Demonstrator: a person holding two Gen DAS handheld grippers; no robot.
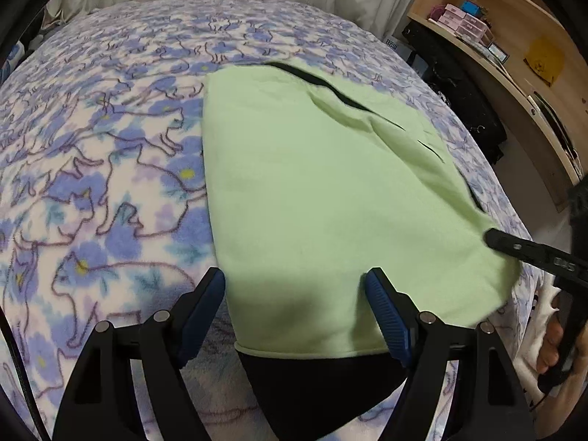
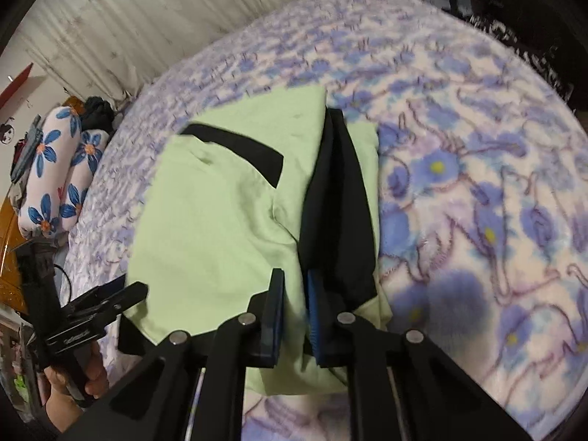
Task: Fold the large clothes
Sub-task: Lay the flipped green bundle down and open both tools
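Garment: a light green top [image 1: 323, 183] with black trim, lying partly folded on the bed [image 1: 110, 147], towards its right edge and near corner; a black panel [image 2: 341, 202] shows along one side.
Left claw [image 1: 294, 286]: wide apart, fingers straddling the near hem, nothing pinched; the cloth lies flat between and below the pads.
Right claw [image 2: 296, 312]: narrow, pinching a ridge of green cloth at the garment's near right corner, beside the black panel.
Step in hand: judged to be a fold across the body, the right corner gripped and the left corner not yet taken.
How to do it well: close the left claw on the hem through all layers, including the black lining [image 1: 316, 386] peeking under the edge, so nothing slides out.
Lift: raise both corners level and together, keeping the hem taut between them.
Lay: carry the edge towards the far end, align it with the far edge, lower slowly.
Risk: soft fleece bedding may drag the underside and wrinkle the fold.
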